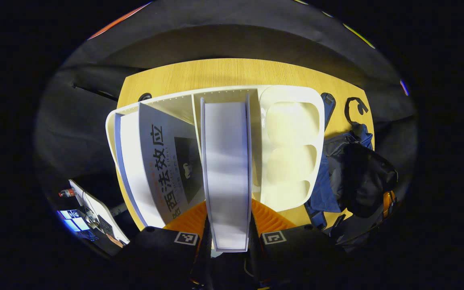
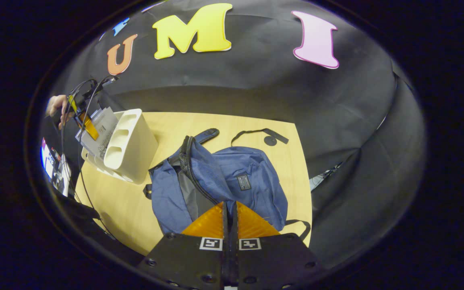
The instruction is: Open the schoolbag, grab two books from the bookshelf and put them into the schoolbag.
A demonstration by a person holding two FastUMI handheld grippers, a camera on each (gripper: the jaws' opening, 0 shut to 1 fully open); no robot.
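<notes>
White bookshelf (image 1: 292, 149) stood on the wooden bench (image 1: 232, 72). Left claw (image 1: 228, 231) was clamped on a book (image 1: 227, 169), both fingers pressing its covers, page edges up, the book standing in the bookshelf's middle slot. A second book (image 1: 163, 161) with a grey cover leaned in the slot to the left of it. In the right gripper view, blue schoolbag (image 2: 216, 181) lay flat on the bench just beside the bookshelf, zipper parted, grey lining showing. Right claw (image 2: 229, 223) hung over the schoolbag, fingers together, holding nothing. A hand (image 2: 56, 105) gripped the left claw's handle beyond the bookshelf.
</notes>
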